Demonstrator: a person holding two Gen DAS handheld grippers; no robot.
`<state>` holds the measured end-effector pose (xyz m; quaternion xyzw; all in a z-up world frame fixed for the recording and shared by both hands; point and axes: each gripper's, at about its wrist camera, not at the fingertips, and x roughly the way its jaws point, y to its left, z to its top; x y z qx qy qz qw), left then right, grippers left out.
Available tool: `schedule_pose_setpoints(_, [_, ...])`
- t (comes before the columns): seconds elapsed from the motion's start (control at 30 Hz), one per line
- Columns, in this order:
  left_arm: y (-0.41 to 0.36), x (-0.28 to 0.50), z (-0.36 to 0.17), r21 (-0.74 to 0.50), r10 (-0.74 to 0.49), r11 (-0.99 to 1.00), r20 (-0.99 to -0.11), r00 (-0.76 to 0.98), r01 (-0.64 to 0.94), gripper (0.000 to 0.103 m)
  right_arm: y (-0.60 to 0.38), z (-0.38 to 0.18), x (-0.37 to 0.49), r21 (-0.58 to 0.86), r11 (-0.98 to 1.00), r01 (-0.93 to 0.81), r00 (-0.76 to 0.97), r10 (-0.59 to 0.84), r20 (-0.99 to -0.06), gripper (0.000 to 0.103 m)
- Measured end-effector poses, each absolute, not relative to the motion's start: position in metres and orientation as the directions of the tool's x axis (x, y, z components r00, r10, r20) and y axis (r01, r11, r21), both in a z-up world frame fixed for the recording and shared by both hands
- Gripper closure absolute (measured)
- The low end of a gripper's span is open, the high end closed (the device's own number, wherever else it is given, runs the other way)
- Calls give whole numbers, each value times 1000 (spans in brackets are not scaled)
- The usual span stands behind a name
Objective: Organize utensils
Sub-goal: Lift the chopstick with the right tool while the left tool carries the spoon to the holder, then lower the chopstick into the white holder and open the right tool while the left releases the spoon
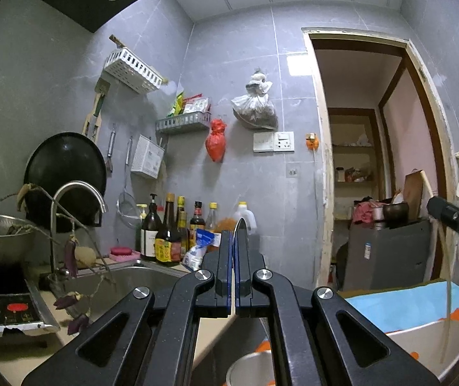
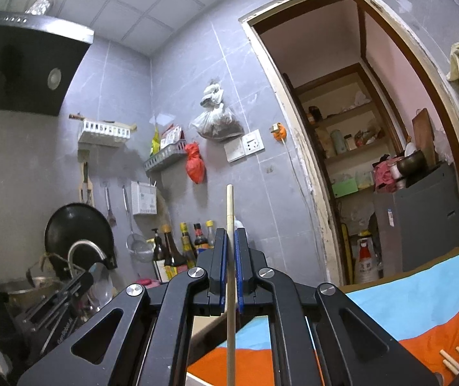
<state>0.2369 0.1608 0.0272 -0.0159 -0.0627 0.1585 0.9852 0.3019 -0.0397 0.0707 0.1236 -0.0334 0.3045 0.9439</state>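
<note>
Currently left gripper [image 1: 233, 251] clamped on thin metal utensil [image 1: 241, 225], probably knife or spoon seen edge-on; tip pokes up past fingertips. Right gripper [image 2: 229, 251] clamped on chopstick [image 2: 230, 257], stick upright, running above and below jaws. More chopsticks [image 2: 451, 362] lie on striped cloth [image 2: 422, 305] near right edge. Steel cup [image 1: 248, 370] shows below left gripper, possibly holder. Handling judgement: chopstick light, stiff, smooth, apt to pivot in pads; hold near middle. Metal piece thin, slippery, heavier; grip flat faces.
</note>
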Motion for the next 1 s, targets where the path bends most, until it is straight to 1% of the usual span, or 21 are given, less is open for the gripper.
schedule_pose_setpoints(0.07, [162, 235, 28, -62, 280, 959, 97, 955, -275, 103, -40, 69, 302, 216, 780, -588, 808, 578, 112, 100])
schedule_pose_setpoints(0.17, [162, 234, 30, -80, 222, 972, 34, 974, -219, 103, -42, 66, 301, 216, 773, -596, 799, 598, 64, 99])
schedule_pose_setpoints(0.27, [164, 233, 32, -117, 137, 983, -35, 990, -140, 103, -45, 64, 299, 228, 760, -609, 784, 620, 27, 99])
schedule_pose_setpoints(0.37, [164, 231, 32, -155, 61, 985, -89, 994, -74, 101, -48, 64, 296, 233, 746, -624, 765, 644, -16, 96])
schedule_pose_setpoints(0.47, [161, 229, 34, -189, 10, 981, -132, 991, -35, 100, -52, 64, 291, 234, 734, -637, 748, 662, -43, 90])
schedule_pose_setpoints(0.5, [161, 227, 35, -206, -13, 978, -142, 990, -17, 100, -54, 64, 289, 236, 732, -639, 744, 666, -50, 83])
schedule_pose_setpoints(0.53, [160, 225, 36, -224, -38, 975, -152, 988, 3, 100, -57, 64, 287, 239, 728, -642, 741, 670, -52, 80])
schedule_pose_setpoints(0.6, [158, 223, 39, -243, -62, 970, -163, 985, 21, 98, -64, 66, 282, 241, 728, -641, 740, 670, -57, 80])
schedule_pose_setpoints(0.63, [155, 222, 42, -246, -75, 969, -169, 983, 32, 94, -66, 66, 280, 244, 729, -640, 740, 670, -59, 78])
schedule_pose_setpoints(0.67, [153, 220, 44, -249, -85, 968, -172, 981, 40, 88, -71, 68, 278, 250, 730, -636, 742, 668, -62, 77])
schedule_pose_setpoints(0.7, [149, 218, 46, -250, -100, 967, -176, 979, 54, 84, -76, 69, 275, 254, 732, -632, 744, 665, -64, 71])
schedule_pose_setpoints(0.73, [145, 215, 49, -250, -111, 966, -173, 979, 66, 78, -81, 71, 273, 259, 732, -630, 745, 664, -65, 58])
schedule_pose_setpoints(0.77, [142, 212, 51, -251, -121, 965, -169, 978, 76, 72, -86, 73, 272, 265, 732, -628, 745, 663, -66, 51])
schedule_pose_setpoints(0.8, [137, 209, 55, -251, -135, 964, -164, 977, 92, 70, -93, 75, 268, 270, 731, -626, 746, 663, -65, 43])
schedule_pose_setpoints(0.87, [128, 202, 59, -245, -150, 963, -154, 977, 109, 61, -103, 79, 263, 262, 735, -625, 749, 660, -67, 40])
schedule_pose_setpoints(0.9, [122, 199, 63, -241, -158, 963, -150, 976, 118, 58, -111, 82, 258, 253, 742, -621, 754, 654, -63, 34])
schedule_pose_setpoints(0.93, [117, 196, 66, -241, -167, 962, -146, 975, 129, 50, -116, 85, 255, 248, 745, -620, 758, 650, -60, 26])
schedule_pose_setpoints(0.97, [111, 193, 68, -242, -178, 960, -138, 974, 141, 40, -123, 87, 251, 240, 750, -616, 763, 644, -54, 23])
schedule_pose_setpoints(1.0, [106, 190, 70, -244, -182, 959, -130, 975, 147, 35, -131, 90, 244, 228, 757, -612, 770, 636, -44, 18])
